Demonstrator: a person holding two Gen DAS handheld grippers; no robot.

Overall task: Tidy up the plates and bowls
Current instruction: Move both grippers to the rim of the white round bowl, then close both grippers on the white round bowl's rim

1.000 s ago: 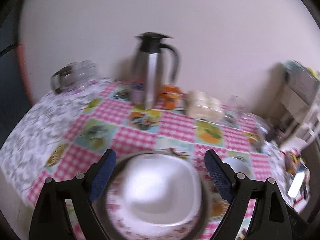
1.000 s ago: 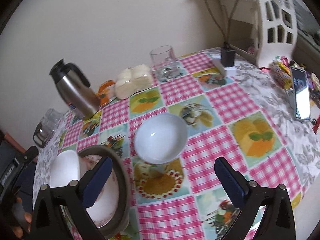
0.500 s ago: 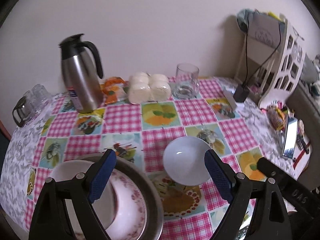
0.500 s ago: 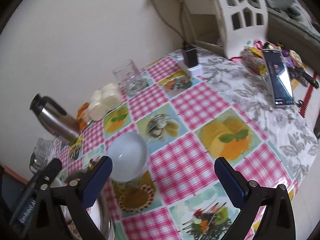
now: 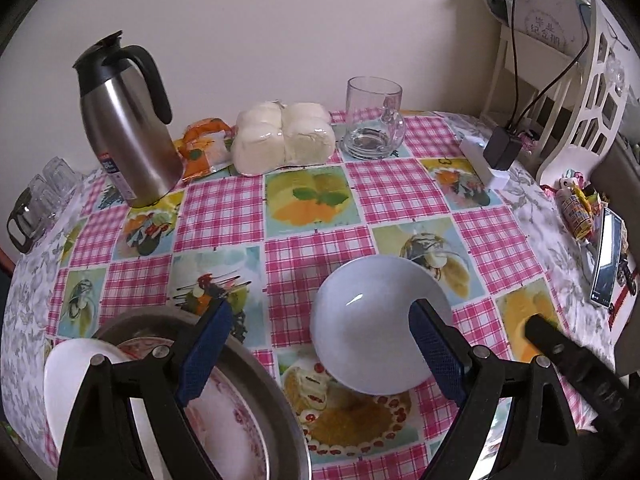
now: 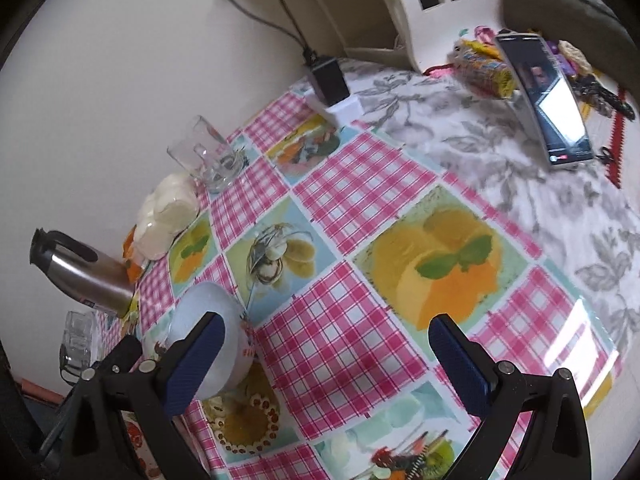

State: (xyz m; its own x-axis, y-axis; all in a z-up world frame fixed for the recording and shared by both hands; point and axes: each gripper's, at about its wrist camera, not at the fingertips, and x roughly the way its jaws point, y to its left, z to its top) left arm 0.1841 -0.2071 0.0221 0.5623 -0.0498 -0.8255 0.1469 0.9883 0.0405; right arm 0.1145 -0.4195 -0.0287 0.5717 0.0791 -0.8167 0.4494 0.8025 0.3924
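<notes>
– So, where do things stand with the white bowl point(image 5: 378, 326)?

– It sits upright on the desk point(image 5: 308, 208), near the front edge and mouth up, just right of the metal tray point(image 5: 276, 408). That tray already holds a patterned plate point(image 5: 232, 428) with a second white bowl point(image 5: 76, 384) on its left side. The left gripper point(image 5: 318, 354) hovers over the near rim of the loose bowl with its jaws spread wide and nothing between them; one pad shows in front of the tray, the other in front of the bowl's right side.

– And the other hand?

– The right gripper point(image 6: 328, 364) also has its jaws wide apart and empty, over bare checked cloth to the right of the bowl.

– How would you take the bowl cleanly?

– I'd say pinch one wall at the rim, one pad inside and one outside, rather than trying to span the whole bowl. Glazed ceramic looks slick, so a firm, square bite matters. Lift straight up before carrying it left, so it clears the tray's raised edge.

– Any long axis to line up with?

– None really; it is round, so its only axis runs vertically through the mouth. Any side of the rim serves equally, and the near-right one looks easiest to reach.
</notes>
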